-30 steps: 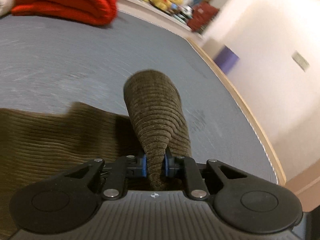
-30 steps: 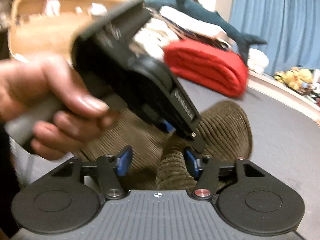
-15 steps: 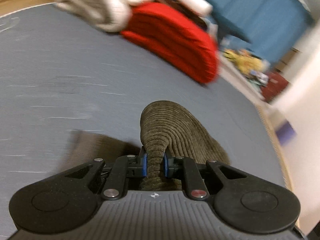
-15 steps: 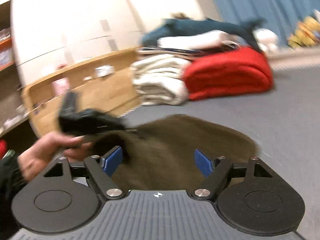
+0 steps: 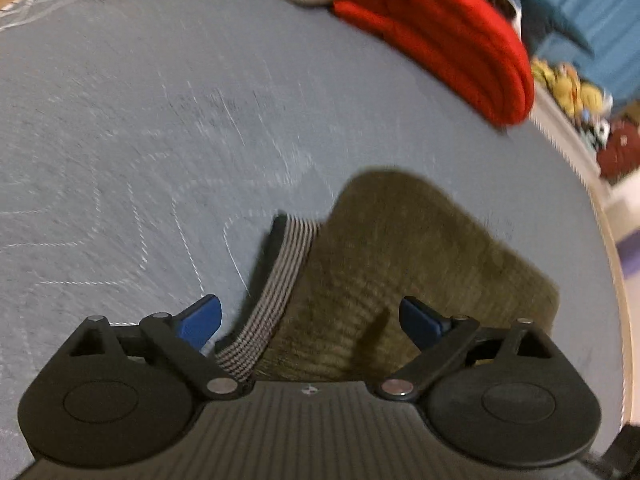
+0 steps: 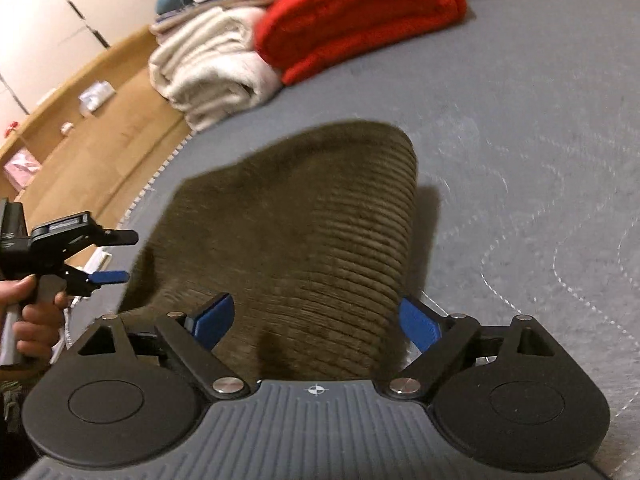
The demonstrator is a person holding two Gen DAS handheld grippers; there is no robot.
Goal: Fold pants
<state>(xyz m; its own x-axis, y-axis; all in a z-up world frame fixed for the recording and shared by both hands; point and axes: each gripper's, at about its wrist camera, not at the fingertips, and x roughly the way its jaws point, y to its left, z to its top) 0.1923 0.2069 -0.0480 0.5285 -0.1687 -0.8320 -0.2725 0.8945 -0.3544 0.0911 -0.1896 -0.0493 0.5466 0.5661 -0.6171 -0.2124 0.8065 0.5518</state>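
The olive-brown corduroy pants lie folded in a pile on the grey quilted mat. A striped grey waistband lining shows at the pile's left edge in the left wrist view. My left gripper is open and empty just above the pants. The pants also fill the middle of the right wrist view. My right gripper is open and empty over them. The left gripper shows there at the far left, held in a hand, open.
A folded red blanket and cream blankets lie at the mat's far side. A wooden headboard runs along the left. Soft toys sit on a ledge by blue curtains. The mat's edge is close on the right.
My left gripper has opened and let go of the corduroy fold it held. The pants now lie flat on the mat. The right gripper has swung over the pile and stayed open.
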